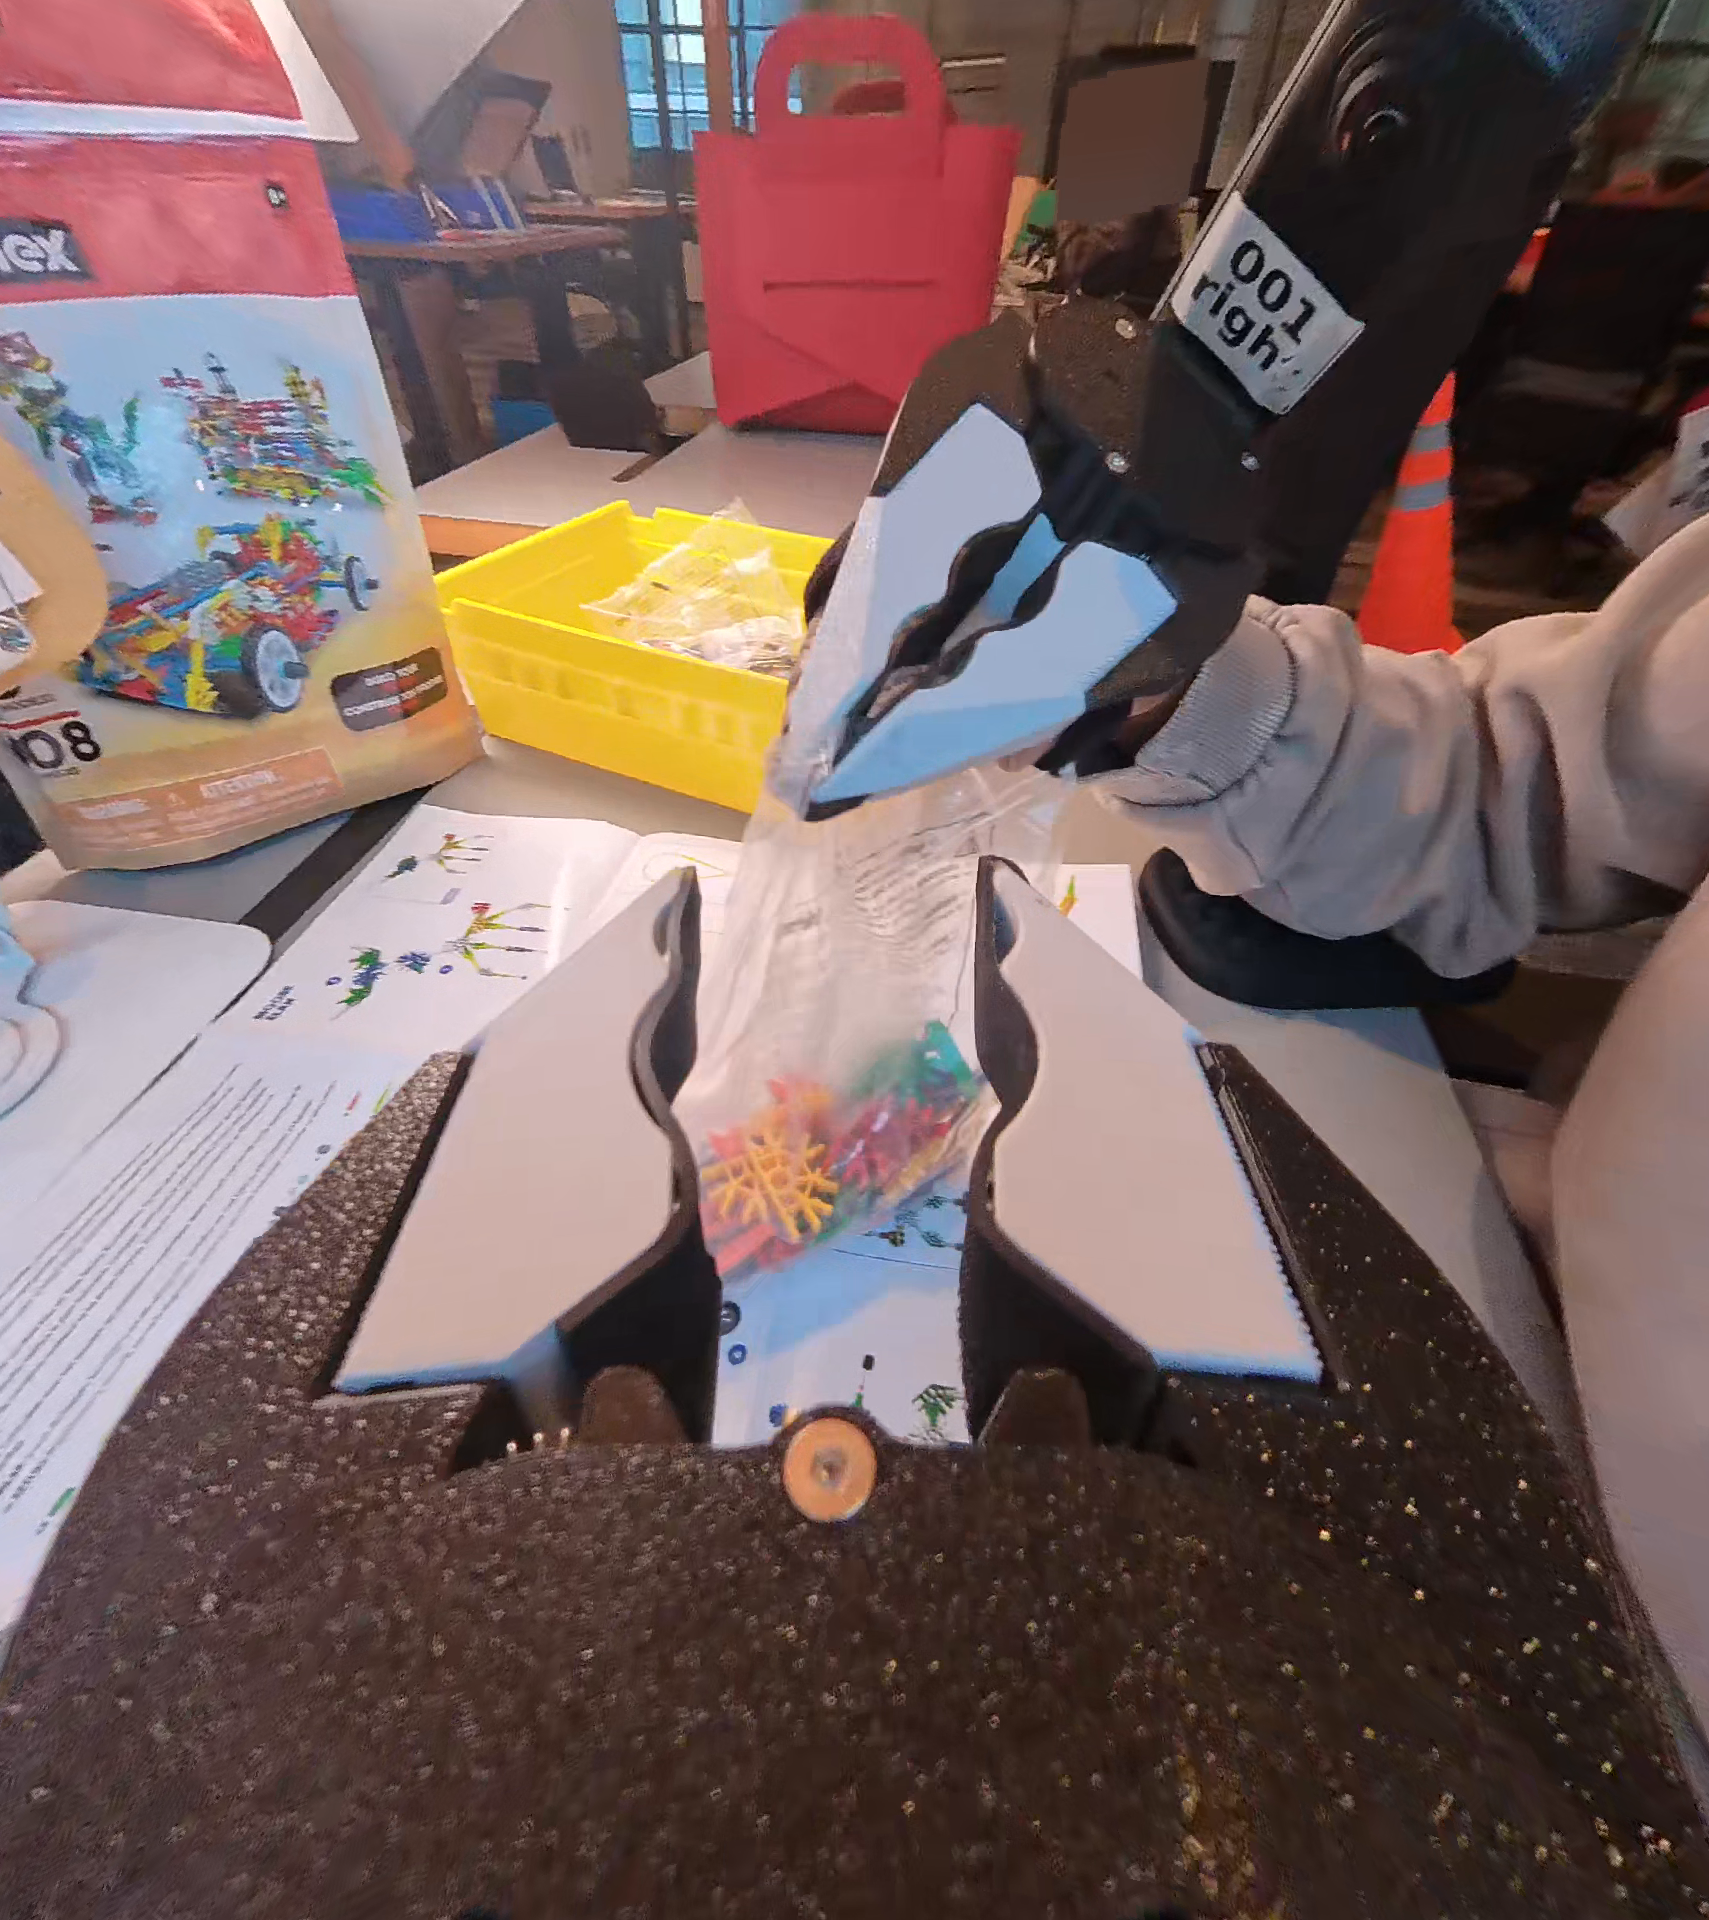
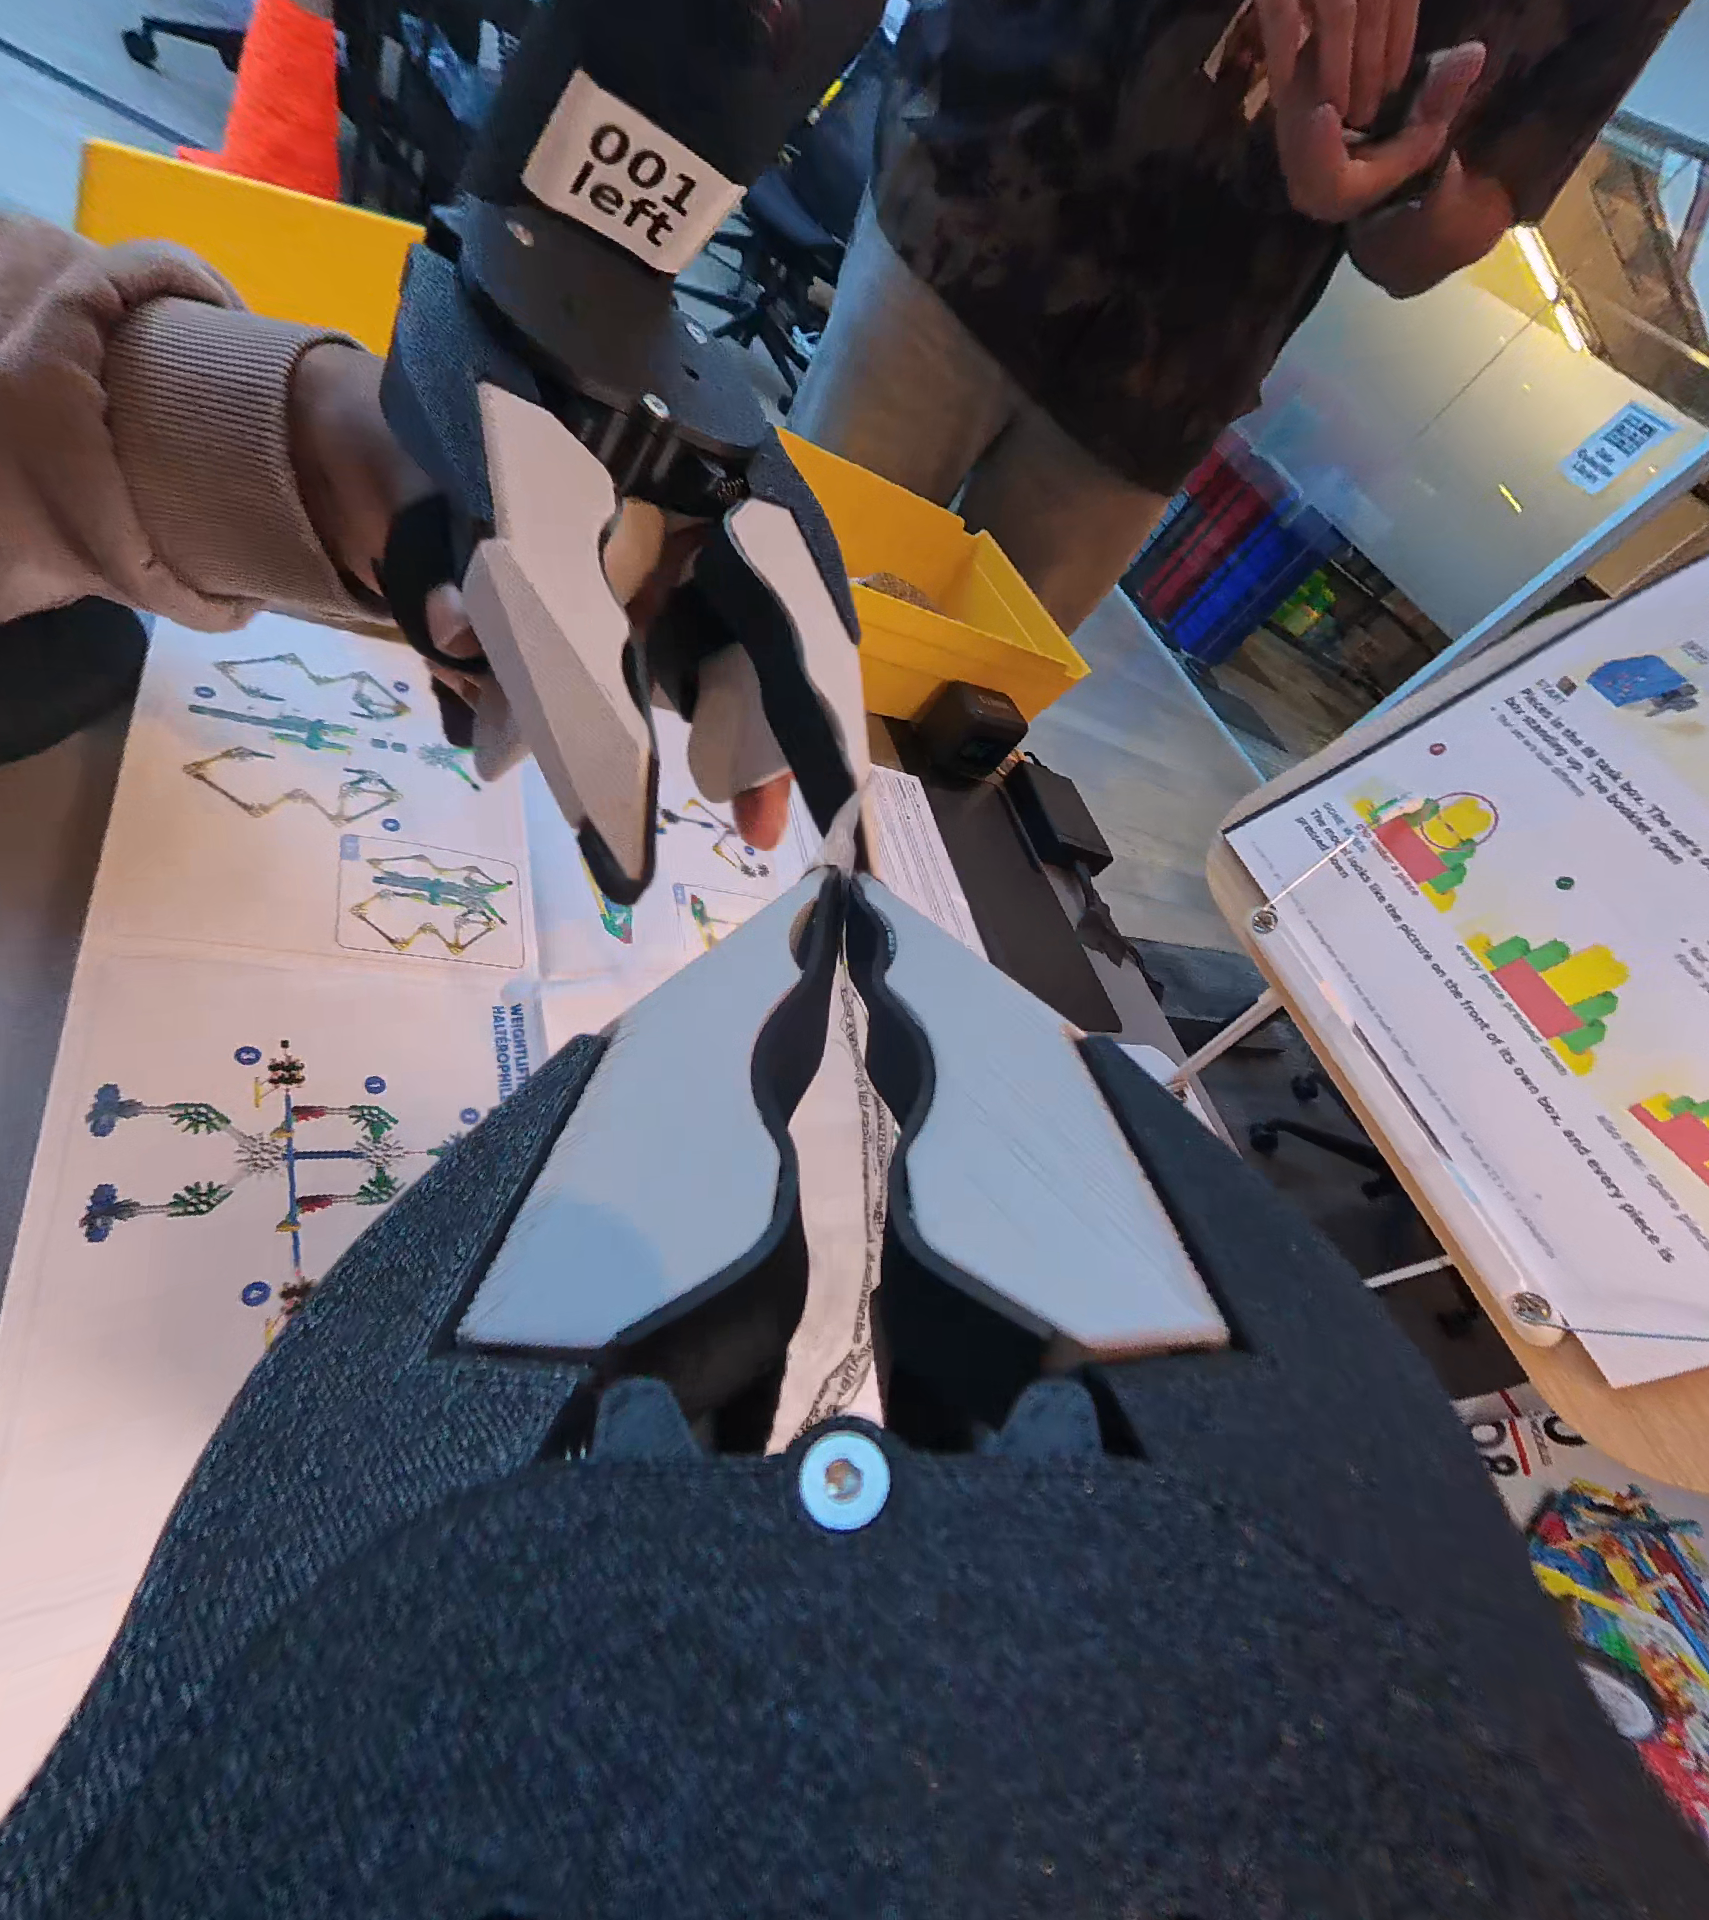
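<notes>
A clear plastic bag (image 1: 829, 1039) with several small colourful construction pieces at its bottom hangs above an open instruction sheet (image 1: 206, 1143). My right gripper (image 2: 845, 894) is shut on the bag's top edge (image 2: 855, 1143) and holds it up; it also shows in the left wrist view (image 1: 814, 800). My left gripper (image 1: 834, 883) is open, with the bag hanging between its fingers and neither finger clearly pressing it. In the right wrist view the left gripper (image 2: 736, 852) faces mine, one fingertip close to the bag's top.
A yellow tray (image 1: 601, 696) holding another clear bag stands behind the sheet. A construction set box (image 1: 206, 416) stands at the left, a red bag (image 1: 850, 260) farther back, an orange cone (image 1: 1421, 520) at the right. A board with a printed page (image 2: 1556, 987) and a standing person (image 2: 1089, 260) are near.
</notes>
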Demonstrator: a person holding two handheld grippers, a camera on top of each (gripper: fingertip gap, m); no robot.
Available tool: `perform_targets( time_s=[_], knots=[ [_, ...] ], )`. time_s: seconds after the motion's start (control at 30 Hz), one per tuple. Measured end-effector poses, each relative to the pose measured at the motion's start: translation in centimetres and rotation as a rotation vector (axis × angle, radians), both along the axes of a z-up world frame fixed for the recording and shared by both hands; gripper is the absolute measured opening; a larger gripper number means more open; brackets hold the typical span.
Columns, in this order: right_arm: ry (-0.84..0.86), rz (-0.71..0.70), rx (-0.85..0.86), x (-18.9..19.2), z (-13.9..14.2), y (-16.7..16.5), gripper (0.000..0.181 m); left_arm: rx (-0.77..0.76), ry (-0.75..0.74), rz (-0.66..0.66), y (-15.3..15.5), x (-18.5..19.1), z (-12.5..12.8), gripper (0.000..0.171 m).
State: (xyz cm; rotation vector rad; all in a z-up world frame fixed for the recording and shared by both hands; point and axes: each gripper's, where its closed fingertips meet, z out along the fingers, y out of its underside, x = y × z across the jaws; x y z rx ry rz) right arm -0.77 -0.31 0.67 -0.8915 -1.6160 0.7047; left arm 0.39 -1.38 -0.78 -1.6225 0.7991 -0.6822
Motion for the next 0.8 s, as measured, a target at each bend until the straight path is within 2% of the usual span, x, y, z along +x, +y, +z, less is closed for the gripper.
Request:
perform_targets(
  time_s=[0.07,0.17,0.2,0.5,0.63,0.8],
  knots=[
    [0.003,0.024,-0.007,0.0,0.1,-0.5,0.000,0.041,0.025,0.026,0.3,0.1,0.0,0.042],
    [-0.003,0.053,-0.020,0.0,0.1,-1.0,0.000,0.107,0.092,0.036,0.1,0.3,0.0,0.006],
    [-0.003,0.059,-0.022,0.1,0.1,-1.1,0.000,0.123,0.113,0.042,0.0,0.2,0.1,0.000],
    [-0.134,0.086,-0.017,1.3,-0.8,-1.8,0.002,0.151,0.239,0.033,-0.8,0.9,-0.2,0.000],
    [-0.175,0.044,0.055,1.1,-1.1,-1.9,0.000,0.200,0.326,0.027,-1.4,1.2,-0.4,0.000],
    [-0.175,0.017,0.116,0.8,-1.0,-2.6,0.000,0.231,0.358,-0.027,-2.6,1.8,-0.1,0.000]
  ],
)
